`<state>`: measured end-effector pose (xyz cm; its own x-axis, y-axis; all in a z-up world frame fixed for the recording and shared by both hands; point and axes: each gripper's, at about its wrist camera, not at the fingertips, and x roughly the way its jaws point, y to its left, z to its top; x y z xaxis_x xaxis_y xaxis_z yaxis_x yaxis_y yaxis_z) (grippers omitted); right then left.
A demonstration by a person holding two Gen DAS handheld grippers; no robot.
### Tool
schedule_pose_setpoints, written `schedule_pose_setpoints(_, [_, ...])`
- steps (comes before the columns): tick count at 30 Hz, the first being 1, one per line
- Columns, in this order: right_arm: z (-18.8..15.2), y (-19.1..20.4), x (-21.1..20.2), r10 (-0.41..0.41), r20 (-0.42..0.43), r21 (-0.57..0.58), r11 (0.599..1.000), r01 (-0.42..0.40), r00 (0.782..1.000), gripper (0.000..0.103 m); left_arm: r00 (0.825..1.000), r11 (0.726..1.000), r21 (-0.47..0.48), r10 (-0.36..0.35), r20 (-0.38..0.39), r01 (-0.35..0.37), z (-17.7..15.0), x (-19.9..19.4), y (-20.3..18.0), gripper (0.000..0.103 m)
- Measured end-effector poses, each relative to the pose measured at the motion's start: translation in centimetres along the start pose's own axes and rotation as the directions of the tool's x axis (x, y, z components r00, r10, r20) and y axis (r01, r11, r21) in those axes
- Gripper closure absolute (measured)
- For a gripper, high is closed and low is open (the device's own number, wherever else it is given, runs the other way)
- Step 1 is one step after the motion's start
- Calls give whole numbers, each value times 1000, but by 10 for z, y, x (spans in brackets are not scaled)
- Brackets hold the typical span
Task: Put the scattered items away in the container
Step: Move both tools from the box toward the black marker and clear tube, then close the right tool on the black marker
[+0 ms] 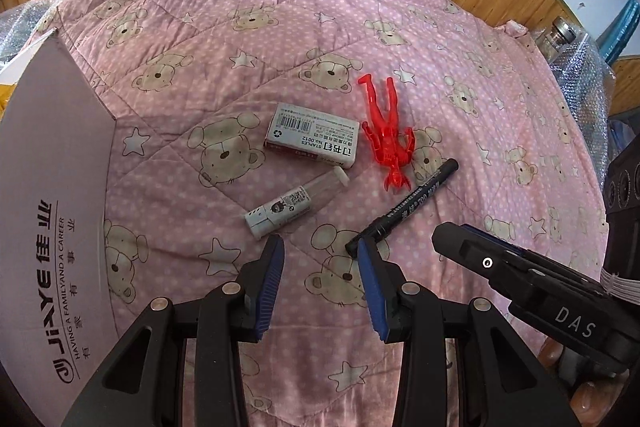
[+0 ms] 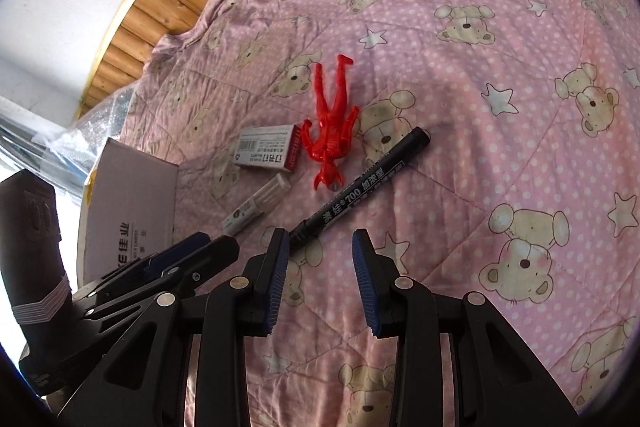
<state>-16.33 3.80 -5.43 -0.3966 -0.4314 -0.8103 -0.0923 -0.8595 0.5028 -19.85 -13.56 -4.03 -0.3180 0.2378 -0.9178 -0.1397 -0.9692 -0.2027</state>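
On the pink bear quilt [image 1: 280, 39] we've got a marker [image 2: 360, 187], red figure [image 1: 386, 131], staple box [image 1: 312, 135] and glue stick [image 1: 296, 201] lying near the cardboard box [image 1: 56, 187]; both our claws, left [image 1: 322, 251] and right [image 2: 320, 247], hover spread and empty.

Four items lie clustered on a quilt [image 1: 320, 27]: a staple box [image 1: 312, 135] at centre, a toy figure [image 1: 386, 131] at its three o'clock, a small tube [image 1: 294, 203] at six. A marker [image 1: 404, 207] lies at five o'clock, a cardboard box [image 1: 52, 219] well apart at nine.
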Motion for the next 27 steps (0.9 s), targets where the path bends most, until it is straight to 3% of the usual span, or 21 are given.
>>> schedule_pose_setpoints(8, [15,-8,29,-66,-32,7,998,67,997,67,999,1000,-12,-1,-38,1,12,30,5,63])
schedule_pose_setpoints(11, [19,-7,35,-77,-31,1,997,77,997,67,1000,1000,2,-8,-9,9,17,32,3,56])
schedule_pose_setpoints(16, [29,-1,41,-112,-13,-43,993,111,994,67,1000,1000,11,-4,13,4,25,35,5,56])
schedule_pose_setpoints(22, [31,3,43,-120,-3,-54,991,120,993,64,1000,1000,17,-1,28,0,27,35,10,73])
schedule_pose_setpoints(27, [34,10,47,-115,-4,-101,988,114,993,81,999,1000,-7,-25,33,25,22,33,16,86])
